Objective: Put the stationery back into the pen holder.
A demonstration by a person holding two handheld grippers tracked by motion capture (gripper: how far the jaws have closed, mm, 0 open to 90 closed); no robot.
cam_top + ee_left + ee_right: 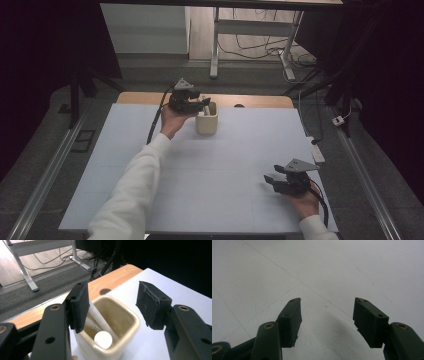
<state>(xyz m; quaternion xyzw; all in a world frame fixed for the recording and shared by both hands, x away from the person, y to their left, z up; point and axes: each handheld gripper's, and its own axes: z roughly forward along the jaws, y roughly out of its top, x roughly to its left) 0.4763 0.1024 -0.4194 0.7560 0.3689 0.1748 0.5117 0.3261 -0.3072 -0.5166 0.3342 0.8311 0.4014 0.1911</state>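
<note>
The cream cup (206, 121) stands upright near the far edge of the table (235, 165), on the white sheet, just short of the bare wooden strip (260, 101) along that edge. Seen from your left gripper view, the cup (125, 337) is square-mouthed with rounded corners, and it holds one white rod (100, 323) that leans against the inner wall, its round end (103, 339) turned up toward the camera; what else lies at the bottom cannot be told. Your left gripper (204, 103) is poised directly over the cup's mouth, with your left hand (172, 120) just beside the cup on its left. Its jaws stand apart, one above the left rim and one above the right, and they clamp nothing; in the left gripper view the left pad (80, 306) overlaps the rod, but contact cannot be confirmed. Your right gripper (270, 181) sits well apart from the cup, near the table's near right corner, held low over the bare white sheet. Your right gripper view shows its jaws spread wide and empty above the sheet (324, 272), which carries only faint lines and small marks. Cables and desk legs (215, 45) occupy the floor beyond the table.
</note>
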